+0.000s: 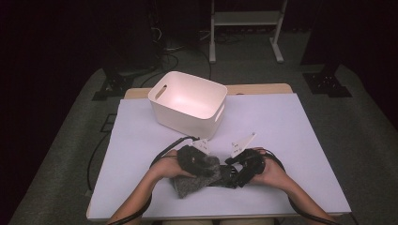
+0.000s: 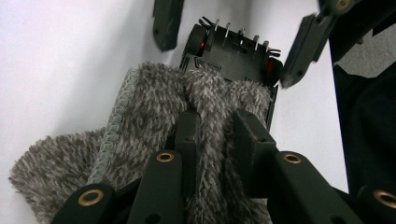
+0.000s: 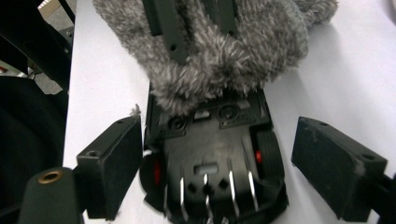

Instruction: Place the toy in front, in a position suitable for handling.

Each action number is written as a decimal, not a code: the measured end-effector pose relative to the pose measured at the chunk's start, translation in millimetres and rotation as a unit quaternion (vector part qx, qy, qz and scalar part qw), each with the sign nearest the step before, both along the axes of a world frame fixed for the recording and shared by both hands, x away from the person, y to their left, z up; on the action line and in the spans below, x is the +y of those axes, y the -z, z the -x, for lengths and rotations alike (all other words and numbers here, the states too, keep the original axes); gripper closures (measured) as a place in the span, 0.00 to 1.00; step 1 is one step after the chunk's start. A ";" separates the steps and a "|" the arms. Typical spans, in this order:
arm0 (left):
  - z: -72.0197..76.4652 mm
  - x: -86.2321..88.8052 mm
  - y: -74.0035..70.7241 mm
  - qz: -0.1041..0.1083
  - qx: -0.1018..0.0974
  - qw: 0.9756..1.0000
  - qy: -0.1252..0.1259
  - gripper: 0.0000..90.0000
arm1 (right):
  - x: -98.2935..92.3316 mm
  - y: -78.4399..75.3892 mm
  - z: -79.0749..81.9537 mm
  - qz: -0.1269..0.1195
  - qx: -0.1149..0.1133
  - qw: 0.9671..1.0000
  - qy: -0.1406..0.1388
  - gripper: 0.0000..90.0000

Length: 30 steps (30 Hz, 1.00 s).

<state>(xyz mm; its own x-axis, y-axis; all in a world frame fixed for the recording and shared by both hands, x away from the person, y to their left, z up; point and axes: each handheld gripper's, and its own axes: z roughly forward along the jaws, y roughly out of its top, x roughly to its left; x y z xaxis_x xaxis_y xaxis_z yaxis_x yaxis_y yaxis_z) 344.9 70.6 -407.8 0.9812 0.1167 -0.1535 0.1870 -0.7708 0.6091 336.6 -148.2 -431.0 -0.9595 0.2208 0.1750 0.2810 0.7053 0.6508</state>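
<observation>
Left gripper [image 1: 202, 164], at 7 o'clock from the white plastic bin [image 1: 187, 103], pinches a fold of the fuzzy grey cloth [image 2: 140, 135], jaws nearly together. The cloth drapes half over a black toy car [image 3: 210, 158], hard plastic and lying underside up, at 6 o'clock on the white table [image 1: 300, 140]. Right gripper [image 3: 217, 163] stands spread, straddling the car without touching. Risk: the plush slips from the pinch, or tugging drags the loose car along.

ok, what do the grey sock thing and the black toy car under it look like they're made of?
Grey sock: fuzzy, long-pile knit or fleece fabric by the look; shaggy fibres and a stitched edge hem show. Black toy car: seemingly moulded hard plastic, matte to slightly glossy, with embossed underside details, red wheel hubs and thin shiny strips, possibly metal contacts.
</observation>
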 end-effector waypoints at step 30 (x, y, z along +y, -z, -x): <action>-17.2 -6.0 -20.7 -0.006 0.032 0.999 -0.006 0.77 | 0.9 2.0 37.3 -0.007 -0.109 0.994 -0.023 0.32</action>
